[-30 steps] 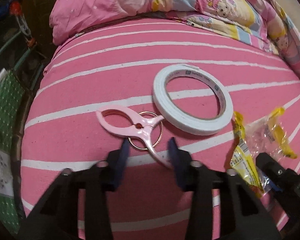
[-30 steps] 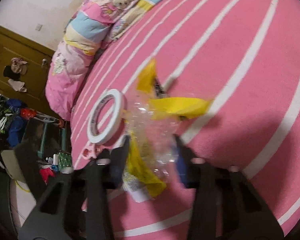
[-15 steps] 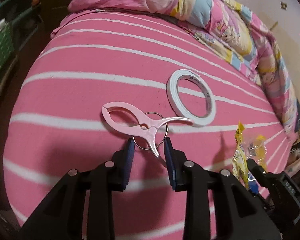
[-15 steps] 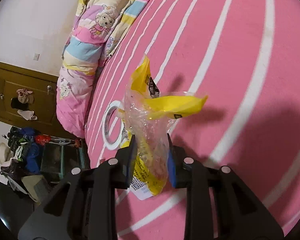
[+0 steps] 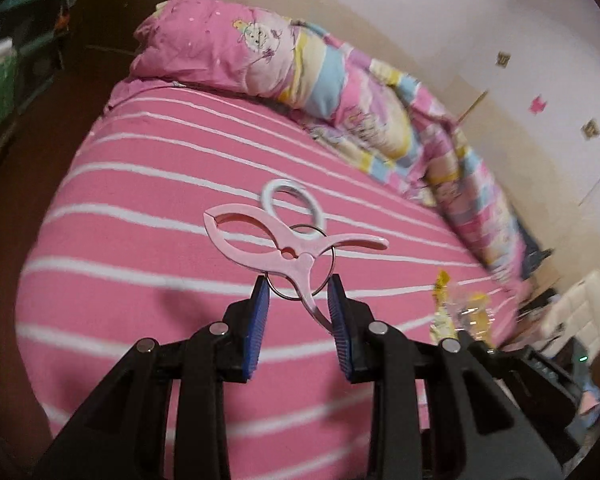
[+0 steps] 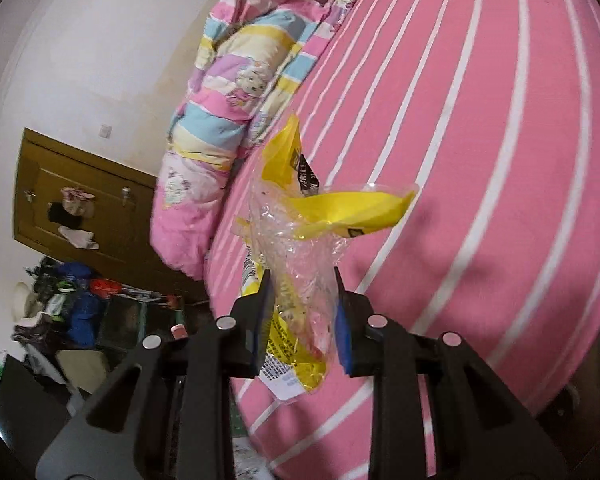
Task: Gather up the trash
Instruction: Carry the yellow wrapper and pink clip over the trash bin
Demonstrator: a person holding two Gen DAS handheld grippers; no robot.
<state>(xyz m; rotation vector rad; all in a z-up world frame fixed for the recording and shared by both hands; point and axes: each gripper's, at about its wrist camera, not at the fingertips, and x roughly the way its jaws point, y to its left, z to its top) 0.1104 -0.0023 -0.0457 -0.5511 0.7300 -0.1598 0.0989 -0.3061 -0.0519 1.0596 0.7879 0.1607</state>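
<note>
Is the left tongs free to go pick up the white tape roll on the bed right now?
Probably not: the left tongs are shut on the pink clip, so the tape roll beyond it must wait.

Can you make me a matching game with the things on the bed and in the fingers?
Things:
1. pink clip
2. yellow wrapper
3. white tape roll
4. quilt

Places:
A. lying flat on the striped bed
B. in the left gripper
C. bunched along the wall
D. in the right gripper

Pairs: 1-B, 2-D, 3-A, 4-C
</note>
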